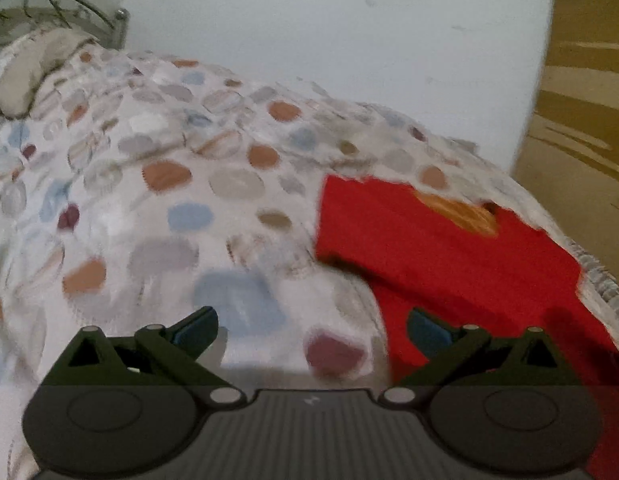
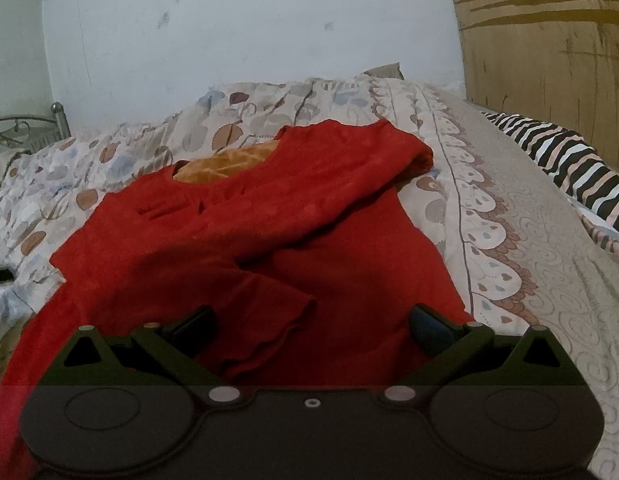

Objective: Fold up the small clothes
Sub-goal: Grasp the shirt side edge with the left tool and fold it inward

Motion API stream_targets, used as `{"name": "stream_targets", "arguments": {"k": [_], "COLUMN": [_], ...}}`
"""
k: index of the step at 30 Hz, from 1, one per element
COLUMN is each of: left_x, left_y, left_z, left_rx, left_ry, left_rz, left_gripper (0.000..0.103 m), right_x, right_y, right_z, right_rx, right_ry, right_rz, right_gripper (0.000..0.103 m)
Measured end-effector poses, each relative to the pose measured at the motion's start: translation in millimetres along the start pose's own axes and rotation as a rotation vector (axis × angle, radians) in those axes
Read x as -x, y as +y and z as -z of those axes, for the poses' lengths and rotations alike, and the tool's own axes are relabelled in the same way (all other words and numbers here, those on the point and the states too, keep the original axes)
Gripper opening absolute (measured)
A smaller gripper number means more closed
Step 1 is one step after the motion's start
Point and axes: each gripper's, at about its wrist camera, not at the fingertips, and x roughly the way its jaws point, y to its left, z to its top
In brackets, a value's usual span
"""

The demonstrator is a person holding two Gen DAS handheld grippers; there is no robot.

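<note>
A red top [image 2: 237, 236] with an orange lining at the neck lies on the bed, its right sleeve folded diagonally across the front toward the near left. My right gripper [image 2: 311, 326] hovers open over the top's lower part, with the sleeve's cuff [image 2: 269, 320] between its fingers and nothing gripped. In the blurred left wrist view the same red top [image 1: 437, 248] lies to the right. My left gripper [image 1: 311, 328] stands open over the spotted bedcover [image 1: 181, 184], with its right finger at the top's left edge.
A zebra-striped pillow [image 2: 565, 164] lies at the right by a wooden panel [image 2: 549, 52]. A metal bed frame [image 1: 69, 4] and a beige pillow [image 1: 33, 68] sit at the far left. A pale wall [image 2: 237, 28] stands behind the bed.
</note>
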Motion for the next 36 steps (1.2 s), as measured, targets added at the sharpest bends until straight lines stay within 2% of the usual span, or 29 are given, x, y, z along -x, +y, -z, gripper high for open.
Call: {"name": "stream_targets", "arguments": {"k": [4, 6, 10, 14, 17, 20, 22, 24, 25, 26, 27, 28, 29, 30, 31, 33, 36], "left_x": [35.4, 45.6, 56.0, 48.1, 35.9, 25.0, 16.3, 3.9, -2.0, -7.6, -11.8, -13.6, -13.2, -10.5, -5.3, 7.3, 16.9], "left_y": [-3.6, -3.0, -1.2, -3.5, -6.1, -10.2, -16.0, -21.5, -23.6, -25.1, -26.0, -26.7, -28.2, -30.5, -34.2, -41.1, -42.6], "left_z": [29.9, 41.5, 57.9, 58.4, 53.6, 44.1, 36.6, 30.1, 28.2, 27.2, 26.7, 26.4, 25.6, 24.4, 23.1, 21.5, 22.5], "left_rx": [-0.032, -0.032, 0.003, 0.037, 0.078, 0.104, 0.092, 0.081, 0.077, 0.074, 0.075, 0.079, 0.077, 0.070, 0.048, -0.013, -0.029], "left_ry": [0.054, 0.087, 0.132, 0.159, 0.177, 0.168, 0.162, 0.192, 0.210, 0.228, 0.242, 0.243, 0.238, 0.224, 0.198, 0.135, 0.093], "left_rz": [0.040, 0.056, 0.087, 0.112, 0.101, 0.117, 0.115, 0.095, 0.091, 0.091, 0.087, 0.089, 0.098, 0.099, 0.081, 0.046, 0.018], "left_gripper": [0.102, 0.102, 0.102, 0.102, 0.096, 0.091, 0.081, 0.072, 0.061, 0.053, 0.038, 0.022, 0.012, 0.005, 0.004, 0.003, 0.003], "right_x": [20.5, 37.7, 69.2, 96.1, 108.5, 113.5, 109.9, 101.5, 94.1, 84.8, 74.0, 62.0, 50.4, 41.4, 33.5, 30.6, 45.8], "right_y": [-12.2, -24.5, -47.3, -60.3, -60.7, -65.6, -65.7, -65.4, -65.4, -65.9, -65.8, -65.2, -64.5, -63.0, -62.0, -60.5, -66.6], "right_z": [2.2, 3.1, 16.9, 38.0, 50.3, 50.4, 39.8, 25.4, 18.0, 10.6, 3.3, -3.0, -7.4, -9.5, -10.8, -12.9, -14.7], "right_rx": [-0.077, -0.139, -0.145, -0.089, -0.049, -0.053, -0.016, 0.025, 0.033, 0.035, 0.036, 0.041, 0.048, 0.055, 0.063, 0.078, 0.071], "right_ry": [-0.083, -0.110, -0.072, -0.028, -0.026, -0.027, -0.034, -0.042, -0.038, -0.023, -0.001, 0.026, 0.053, 0.076, 0.095, 0.086, 0.037], "right_rz": [-0.023, -0.003, 0.116, 0.169, 0.191, 0.162, 0.150, 0.128, 0.111, 0.090, 0.067, 0.040, 0.020, 0.010, 0.008, 0.007, 0.044], "right_gripper": [0.103, 0.103, 0.103, 0.102, 0.094, 0.085, 0.074, 0.068, 0.064, 0.062, 0.059, 0.053, 0.047, 0.031, 0.016, 0.004, 0.003]}}
